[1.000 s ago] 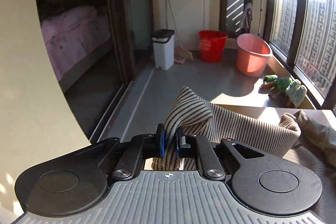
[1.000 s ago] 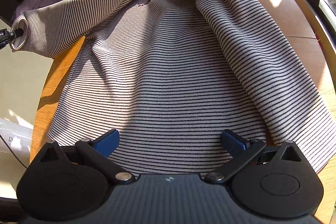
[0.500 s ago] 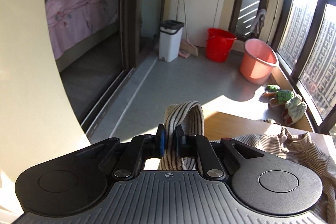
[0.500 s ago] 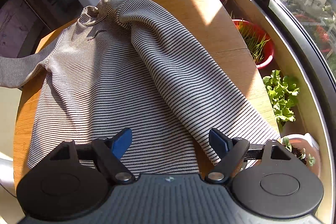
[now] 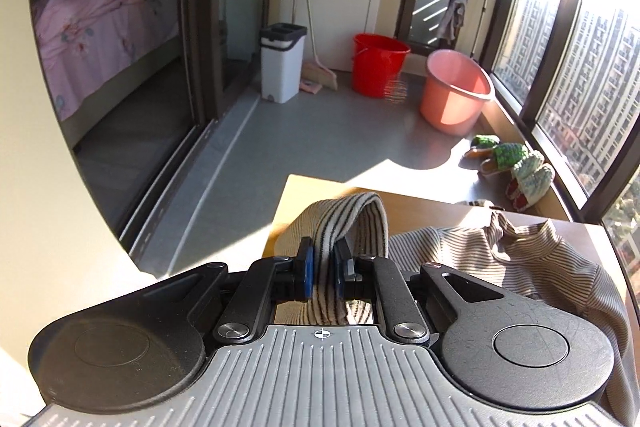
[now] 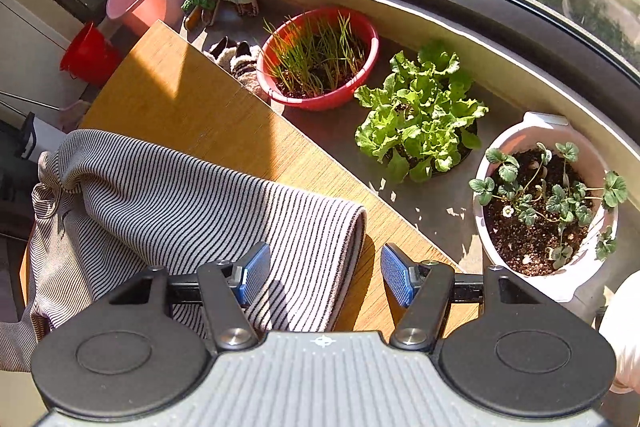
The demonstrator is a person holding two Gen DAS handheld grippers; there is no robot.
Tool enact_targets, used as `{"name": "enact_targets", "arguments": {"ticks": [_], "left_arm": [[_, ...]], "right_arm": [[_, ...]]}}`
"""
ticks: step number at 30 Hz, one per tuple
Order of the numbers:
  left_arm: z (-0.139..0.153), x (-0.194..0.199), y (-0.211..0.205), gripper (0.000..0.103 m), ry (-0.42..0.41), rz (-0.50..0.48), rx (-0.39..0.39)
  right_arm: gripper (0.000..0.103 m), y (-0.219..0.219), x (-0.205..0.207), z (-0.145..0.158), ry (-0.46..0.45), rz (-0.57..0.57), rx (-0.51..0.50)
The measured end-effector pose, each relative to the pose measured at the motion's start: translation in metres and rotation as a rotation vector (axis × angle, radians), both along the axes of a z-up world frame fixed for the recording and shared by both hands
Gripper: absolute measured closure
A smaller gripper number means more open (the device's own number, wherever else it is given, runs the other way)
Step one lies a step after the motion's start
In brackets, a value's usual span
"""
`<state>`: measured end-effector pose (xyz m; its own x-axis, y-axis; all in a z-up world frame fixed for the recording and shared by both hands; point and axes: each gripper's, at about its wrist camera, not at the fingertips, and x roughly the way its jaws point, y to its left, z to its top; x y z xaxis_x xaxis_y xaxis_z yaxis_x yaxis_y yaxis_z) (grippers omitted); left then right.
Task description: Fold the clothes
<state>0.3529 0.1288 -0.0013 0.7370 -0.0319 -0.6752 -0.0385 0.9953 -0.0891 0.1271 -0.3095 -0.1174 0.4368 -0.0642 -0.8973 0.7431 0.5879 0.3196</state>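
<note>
Sunlit wooden table (image 6: 224, 131) carries the striped top (image 6: 168, 203); left gripper (image 5: 322, 267) pinches one cuff (image 5: 352, 223) between its fingers. Right gripper (image 6: 324, 273) is closing around the other cuff's (image 6: 344, 247) edge, pads not yet touching. A shallow bite there could let it slip.

The right gripper (image 6: 324, 275) now looks over the sleeve cuff (image 6: 344, 247) at the desk (image 6: 224, 115) edge rather than the sweater's (image 6: 140, 203) back, its jaws closing around the cuff without touching it. The left gripper's (image 5: 323, 273) pinched cuff (image 5: 340, 223) stands upright over the desk corner instead of stretched sideways.
</note>
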Motion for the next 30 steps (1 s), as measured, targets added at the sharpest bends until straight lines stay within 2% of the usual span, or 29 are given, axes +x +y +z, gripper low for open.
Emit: {"name": "enact_targets", "arguments": {"ticks": [1,2,4,9,12,16,18,20,24,26,30], "left_arm": [[0.0,-0.001,-0.001,0.091,0.0,0.0,0.001],[0.001,-0.001,-0.002,0.091,0.001,0.002,0.002],[0.002,-0.002,-0.005,0.091,0.002,0.003,0.004],[0.004,-0.006,-0.011,0.09,-0.003,-0.003,0.006],[0.007,-0.008,-0.012,0.09,-0.009,-0.004,0.0],[0.011,-0.01,-0.012,0.09,-0.016,0.002,-0.015],[0.012,-0.011,-0.011,0.089,-0.015,0.006,-0.023],[0.013,-0.012,-0.01,0.089,-0.016,0.005,-0.031],[0.014,-0.013,-0.01,0.089,-0.016,-0.008,-0.039],[0.014,-0.013,-0.01,0.089,-0.014,-0.023,-0.042],[0.013,-0.015,-0.011,0.088,-0.01,-0.049,-0.067]], "right_arm": [[0.054,0.001,0.003,0.0,-0.01,0.019,-0.009],[0.069,0.0,0.009,0.0,-0.016,0.041,-0.003],[0.085,-0.003,0.02,0.002,-0.038,0.084,0.019],[0.089,-0.002,0.061,0.054,-0.189,0.243,-0.072],[0.09,-0.019,0.085,0.107,-0.315,0.279,-0.162],[0.092,-0.047,0.108,0.172,-0.439,0.268,-0.271],[0.1,-0.052,0.119,0.197,-0.481,0.289,-0.312],[0.1,-0.047,0.133,0.215,-0.511,0.326,-0.332],[0.1,-0.011,0.167,0.216,-0.541,0.441,-0.287],[0.1,0.013,0.184,0.207,-0.55,0.486,-0.225],[0.1,0.068,0.215,0.19,-0.566,0.581,-0.165]]}}
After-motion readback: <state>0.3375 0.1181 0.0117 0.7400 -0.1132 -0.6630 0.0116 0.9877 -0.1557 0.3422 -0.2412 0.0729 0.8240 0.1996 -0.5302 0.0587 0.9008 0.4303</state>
